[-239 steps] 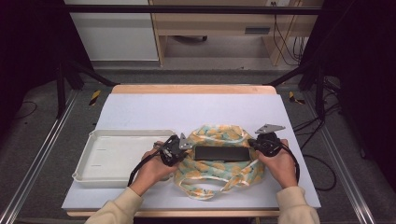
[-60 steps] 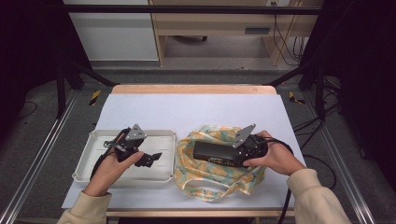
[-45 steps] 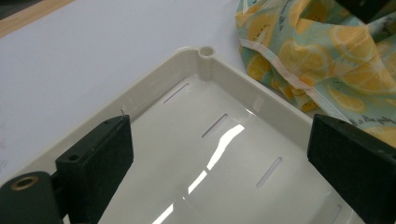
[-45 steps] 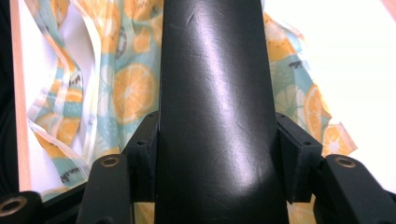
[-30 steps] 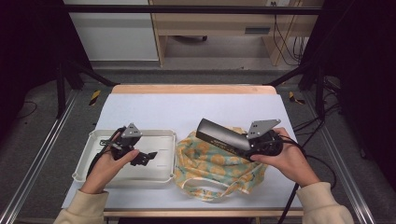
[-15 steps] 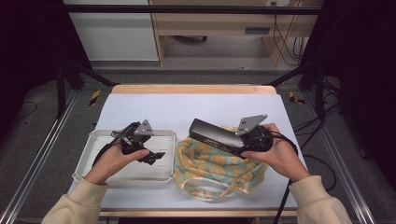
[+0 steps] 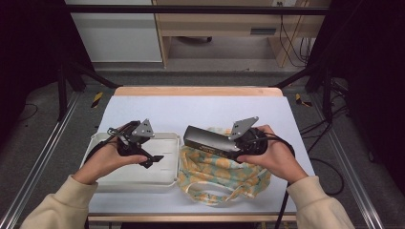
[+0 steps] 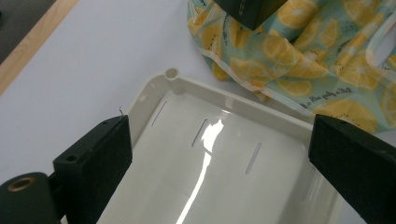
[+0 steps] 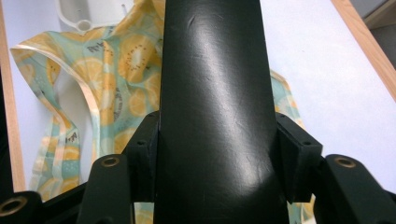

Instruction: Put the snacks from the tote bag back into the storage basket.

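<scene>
Black, stiff box (image 7: 210,141), probably light: clamped mid-length in right hand-held gripper (image 7: 239,145); left hand-held gripper (image 7: 152,159) wide open, empty, above white tray (image 7: 119,176).

sleeves: cream, long, loosely creased, on both forearms
left gripper (image 7: 148,160): black body, grey three-cornered plate on top, thin black cable looping off its rear
left gripper jaws: blocky, matte black, a small brass-ringed hole low on one
right gripper (image 7: 224,148): rounded black body, grey three-cornered plate, black cable trailing off
right gripper jaws: black, small screw holes, brass-ringed holes at their bases
</scene>
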The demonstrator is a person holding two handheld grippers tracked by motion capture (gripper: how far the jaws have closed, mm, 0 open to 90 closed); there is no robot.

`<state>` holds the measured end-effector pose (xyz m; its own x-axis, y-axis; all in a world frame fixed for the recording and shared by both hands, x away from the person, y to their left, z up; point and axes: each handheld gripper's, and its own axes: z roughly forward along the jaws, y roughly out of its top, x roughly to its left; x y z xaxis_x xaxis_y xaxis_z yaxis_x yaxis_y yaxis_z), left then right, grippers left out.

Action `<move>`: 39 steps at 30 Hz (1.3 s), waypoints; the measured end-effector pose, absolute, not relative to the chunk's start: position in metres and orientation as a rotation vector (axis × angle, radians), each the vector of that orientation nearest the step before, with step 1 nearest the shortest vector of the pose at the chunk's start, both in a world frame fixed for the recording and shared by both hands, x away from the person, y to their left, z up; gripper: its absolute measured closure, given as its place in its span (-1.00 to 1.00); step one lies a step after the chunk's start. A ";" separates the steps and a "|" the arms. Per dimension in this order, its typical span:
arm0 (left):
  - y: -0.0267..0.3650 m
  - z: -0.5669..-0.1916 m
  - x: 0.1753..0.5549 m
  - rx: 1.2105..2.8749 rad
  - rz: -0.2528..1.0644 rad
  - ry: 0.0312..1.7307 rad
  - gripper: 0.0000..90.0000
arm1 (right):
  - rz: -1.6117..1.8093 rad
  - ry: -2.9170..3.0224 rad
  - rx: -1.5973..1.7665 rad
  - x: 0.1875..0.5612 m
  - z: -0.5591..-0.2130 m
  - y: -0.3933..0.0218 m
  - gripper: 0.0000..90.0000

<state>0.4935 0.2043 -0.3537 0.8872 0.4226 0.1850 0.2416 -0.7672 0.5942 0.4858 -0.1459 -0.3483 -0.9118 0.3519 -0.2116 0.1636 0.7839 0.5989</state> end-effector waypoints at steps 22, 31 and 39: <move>0.185 -0.323 0.492 2.602 0.360 0.246 -0.86 | 0.863 2.743 0.284 0.484 -0.346 -0.112 -0.04; 0.179 -0.319 0.491 2.622 0.303 0.182 -0.85 | 0.856 2.769 0.254 0.483 -0.349 -0.103 -0.04; 0.171 -0.319 0.490 2.677 0.288 0.105 -0.85 | 0.851 2.790 0.207 0.483 -0.348 -0.089 -0.04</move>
